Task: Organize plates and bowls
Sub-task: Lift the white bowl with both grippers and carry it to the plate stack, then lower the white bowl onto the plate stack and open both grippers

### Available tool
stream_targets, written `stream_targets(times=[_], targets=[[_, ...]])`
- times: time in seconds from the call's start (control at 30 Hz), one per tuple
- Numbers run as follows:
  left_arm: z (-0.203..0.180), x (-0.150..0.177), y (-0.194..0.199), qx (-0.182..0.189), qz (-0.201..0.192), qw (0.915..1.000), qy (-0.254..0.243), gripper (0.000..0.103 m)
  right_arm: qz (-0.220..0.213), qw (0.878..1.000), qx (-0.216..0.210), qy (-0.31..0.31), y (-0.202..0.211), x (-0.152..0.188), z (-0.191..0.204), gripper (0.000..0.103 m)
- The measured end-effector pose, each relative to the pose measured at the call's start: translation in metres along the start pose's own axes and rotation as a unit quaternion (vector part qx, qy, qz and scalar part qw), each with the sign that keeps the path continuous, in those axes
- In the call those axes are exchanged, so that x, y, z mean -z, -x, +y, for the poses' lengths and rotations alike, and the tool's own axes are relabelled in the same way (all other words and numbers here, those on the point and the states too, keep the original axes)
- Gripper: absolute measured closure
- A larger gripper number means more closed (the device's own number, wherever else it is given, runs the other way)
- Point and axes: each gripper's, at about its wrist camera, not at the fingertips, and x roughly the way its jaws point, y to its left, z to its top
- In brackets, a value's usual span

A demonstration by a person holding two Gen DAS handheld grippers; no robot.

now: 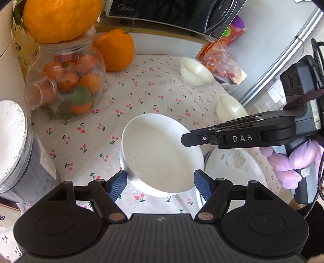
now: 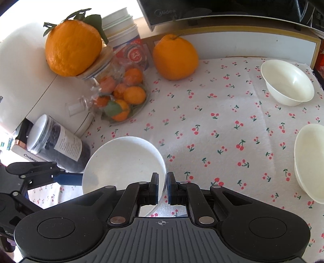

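Note:
A white deep plate (image 1: 158, 149) hangs tilted above the cherry-print cloth (image 1: 141, 91). My right gripper (image 2: 162, 186) is shut on its right rim, and its black fingers come in from the right in the left wrist view (image 1: 184, 139). My left gripper (image 1: 160, 182) stands open with its blue pads on either side of the plate's near edge; I cannot tell whether they touch it. Its blue finger (image 2: 68, 179) meets the plate's (image 2: 123, 163) left side. Two cream bowls (image 1: 196, 71) (image 1: 230, 109) stand upright at the right. A patterned plate (image 1: 232, 168) lies under the lifted one.
A glass jar of tangerines (image 1: 66, 87) carries a big orange (image 1: 60, 18) on its lid; another orange (image 1: 115, 50) sits behind. A dark jar (image 1: 12, 141) stands at the left and a black appliance (image 1: 162, 10) at the back. A gloved hand (image 1: 291, 159) holds the right gripper.

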Motion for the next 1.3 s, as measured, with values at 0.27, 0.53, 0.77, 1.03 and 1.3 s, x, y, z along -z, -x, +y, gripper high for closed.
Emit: stream_targets(times=[0.27,0.53,0.77,1.03,1.3], targets=[[0.001,0.003,-0.005,-0.02,0.019,0.9996,-0.01,0.033,0.009,1.0,-0.001,0.005,-0.007,0.002,0.003,0.094],[-0.004,0.001,-0.008,-0.035,0.027,0.9987,-0.025,0.029,0.014,1.0,0.002,0.009,-0.011,0.001,0.004,0.094],[-0.01,0.0,-0.009,-0.048,0.029,0.9976,-0.041,0.013,0.019,1.0,-0.003,0.007,-0.011,0.0,0.005,0.089],[-0.01,-0.004,-0.004,-0.052,0.023,0.9977,-0.036,0.008,0.004,1.0,-0.007,-0.002,-0.003,-0.001,0.003,0.069],[-0.024,-0.014,0.005,-0.05,0.002,0.9976,-0.049,0.006,-0.028,0.999,-0.011,-0.025,0.024,-0.003,-0.016,0.044]])
